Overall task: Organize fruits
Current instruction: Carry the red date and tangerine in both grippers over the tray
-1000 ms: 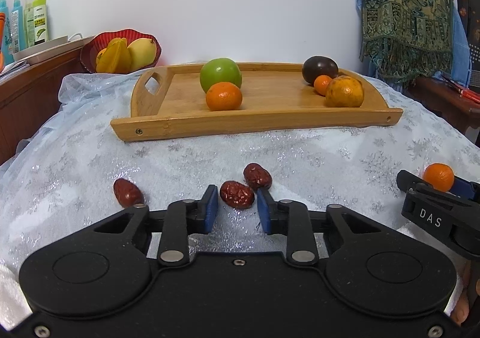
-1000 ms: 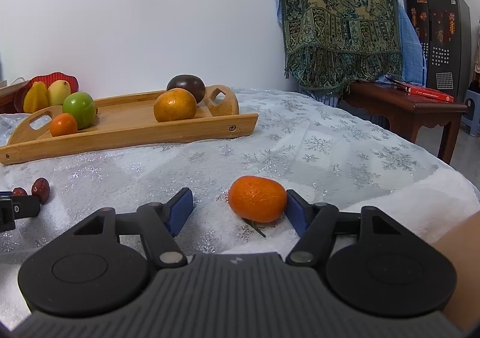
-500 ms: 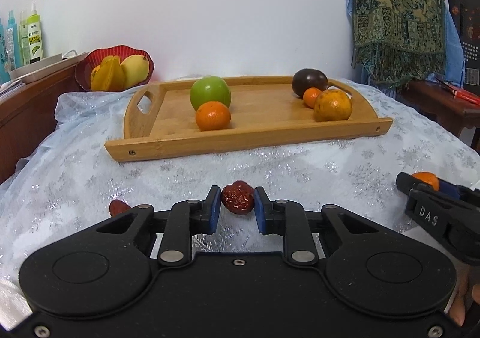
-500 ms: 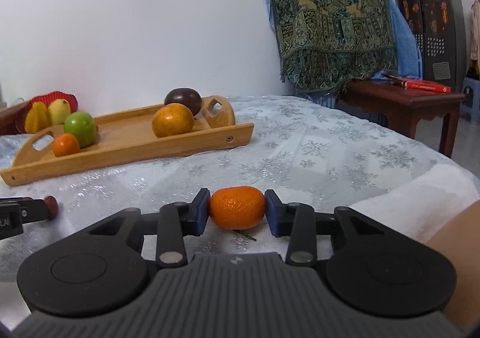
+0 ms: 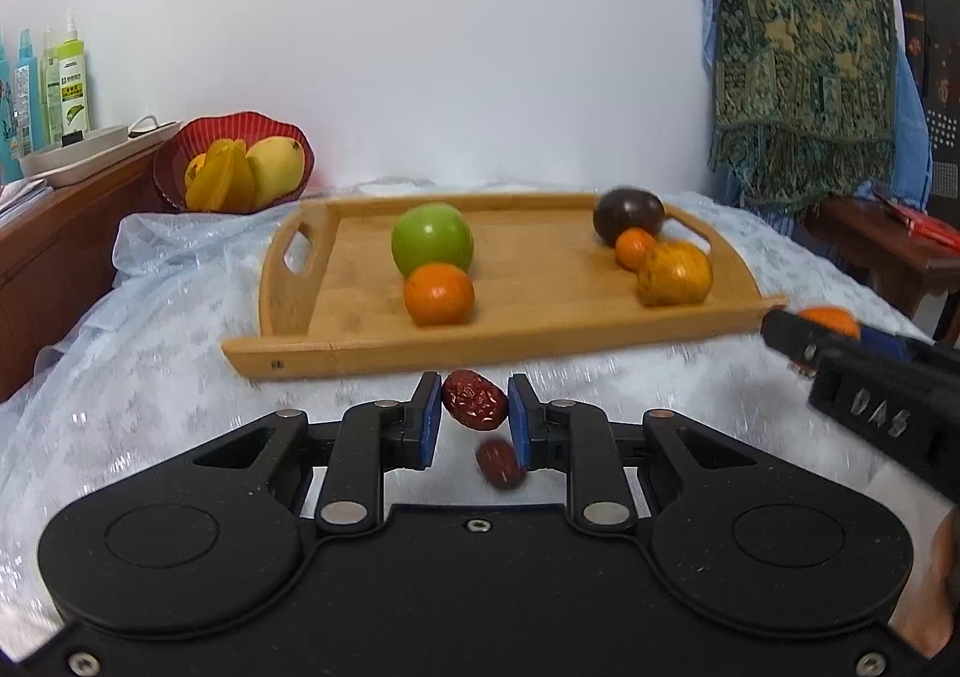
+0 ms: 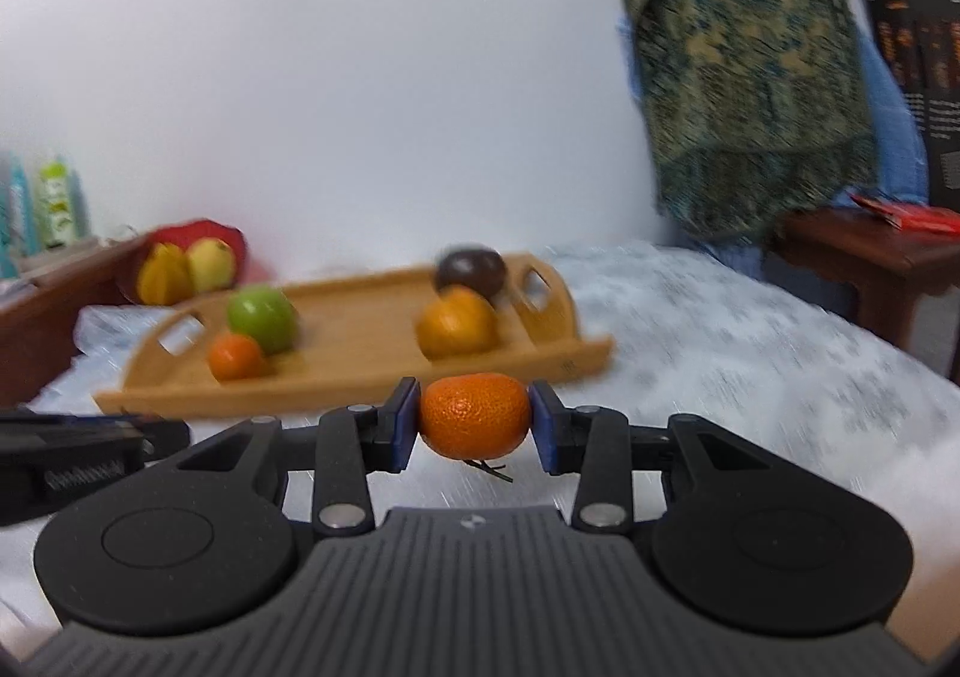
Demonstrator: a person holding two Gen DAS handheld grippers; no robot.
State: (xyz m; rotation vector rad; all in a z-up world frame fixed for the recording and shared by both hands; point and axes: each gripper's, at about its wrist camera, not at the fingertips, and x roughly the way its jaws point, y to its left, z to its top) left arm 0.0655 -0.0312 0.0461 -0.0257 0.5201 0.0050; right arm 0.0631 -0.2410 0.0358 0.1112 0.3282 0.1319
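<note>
My left gripper [image 5: 471, 413] is shut on a red date [image 5: 474, 408] and holds it above the cloth, just in front of the wooden tray [image 5: 540, 341]. Another red date [image 5: 497, 464] lies on the cloth below it. My right gripper [image 6: 474, 425] is shut on a small mandarin [image 6: 474, 424], lifted near the tray's front edge [image 6: 360, 383]. It also shows at the right of the left wrist view [image 5: 840, 344]. The tray holds a green apple [image 5: 432, 246], an orange [image 5: 438, 294], a dark passion fruit [image 5: 629, 210], a small mandarin [image 5: 636, 248] and a yellow-orange citrus [image 5: 675, 275].
A red bowl [image 5: 234, 167] with yellow fruit stands behind the tray at the left. A wooden sideboard [image 5: 54, 233] with bottles is at far left. A patterned shawl [image 5: 804, 77] hangs at the right over a low wooden table [image 5: 888, 257]. A white glittery cloth [image 5: 150, 353] covers the table.
Both grippers closed on their fruit, the left on a date and the right on the mandarin, then lifted and moved forward toward the tray.
</note>
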